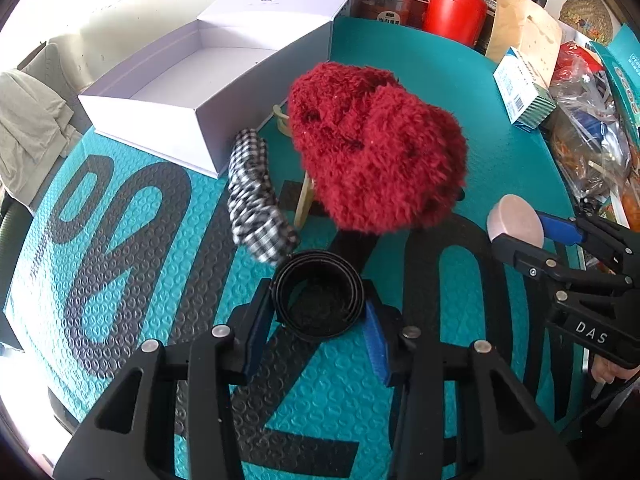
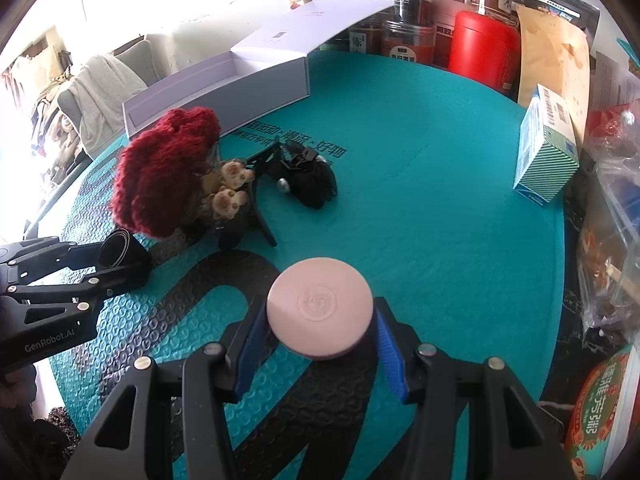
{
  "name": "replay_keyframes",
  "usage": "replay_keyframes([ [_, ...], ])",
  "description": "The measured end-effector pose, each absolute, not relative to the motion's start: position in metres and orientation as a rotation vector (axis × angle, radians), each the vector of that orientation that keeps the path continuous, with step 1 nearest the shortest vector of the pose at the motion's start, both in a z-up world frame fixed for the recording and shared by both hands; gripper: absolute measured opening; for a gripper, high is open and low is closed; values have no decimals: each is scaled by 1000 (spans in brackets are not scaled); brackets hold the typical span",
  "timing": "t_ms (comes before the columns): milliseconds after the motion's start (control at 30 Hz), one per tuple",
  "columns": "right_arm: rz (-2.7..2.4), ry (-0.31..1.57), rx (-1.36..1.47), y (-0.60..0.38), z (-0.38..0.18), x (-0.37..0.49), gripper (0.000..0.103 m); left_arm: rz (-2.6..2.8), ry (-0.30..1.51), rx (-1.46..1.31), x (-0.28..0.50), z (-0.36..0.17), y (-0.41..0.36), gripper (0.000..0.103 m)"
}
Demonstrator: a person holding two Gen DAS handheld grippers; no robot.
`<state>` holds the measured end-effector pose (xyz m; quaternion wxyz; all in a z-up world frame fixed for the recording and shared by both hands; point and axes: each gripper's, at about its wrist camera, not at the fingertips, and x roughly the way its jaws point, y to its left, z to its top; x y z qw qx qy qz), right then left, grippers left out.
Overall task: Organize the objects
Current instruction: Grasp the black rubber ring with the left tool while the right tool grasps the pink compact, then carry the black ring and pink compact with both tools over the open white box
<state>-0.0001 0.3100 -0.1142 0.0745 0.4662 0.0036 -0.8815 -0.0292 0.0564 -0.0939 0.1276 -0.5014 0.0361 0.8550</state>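
A coiled black belt (image 1: 320, 268) lies on the teal mat (image 1: 420, 80), and the blue pads of my left gripper (image 1: 318, 304) press on both of its sides. My right gripper (image 2: 320, 316) is shut on a pink round case (image 2: 320, 304), held flat just above the mat. In the left wrist view the right gripper (image 1: 520, 240) and its pink round case (image 1: 516, 218) show at the right edge. The left gripper (image 2: 108, 264) with the belt (image 2: 120, 248) shows at the left of the right wrist view.
A red fluffy piece (image 1: 376, 148) sits beyond the belt, with a black-and-white checked fabric band (image 1: 256, 200) to its left. An open white box (image 1: 192, 92) stands at the back left. Black hair accessories (image 2: 312, 184), bear clips (image 2: 232, 184), a red canister (image 2: 484, 48) and a teal-white carton (image 2: 548, 152) stand around.
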Motion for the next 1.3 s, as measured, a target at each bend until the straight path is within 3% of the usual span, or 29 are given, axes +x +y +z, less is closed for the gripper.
replay_keyframes([
  [733, -2637, 89, 1338, 290, -119, 21, 52, 2500, 87, -1380, 7, -91, 48, 40],
  [1300, -2531, 153, 1177, 255, -89, 32, 52, 2600, 14, -1352, 20, -61, 7, 40],
])
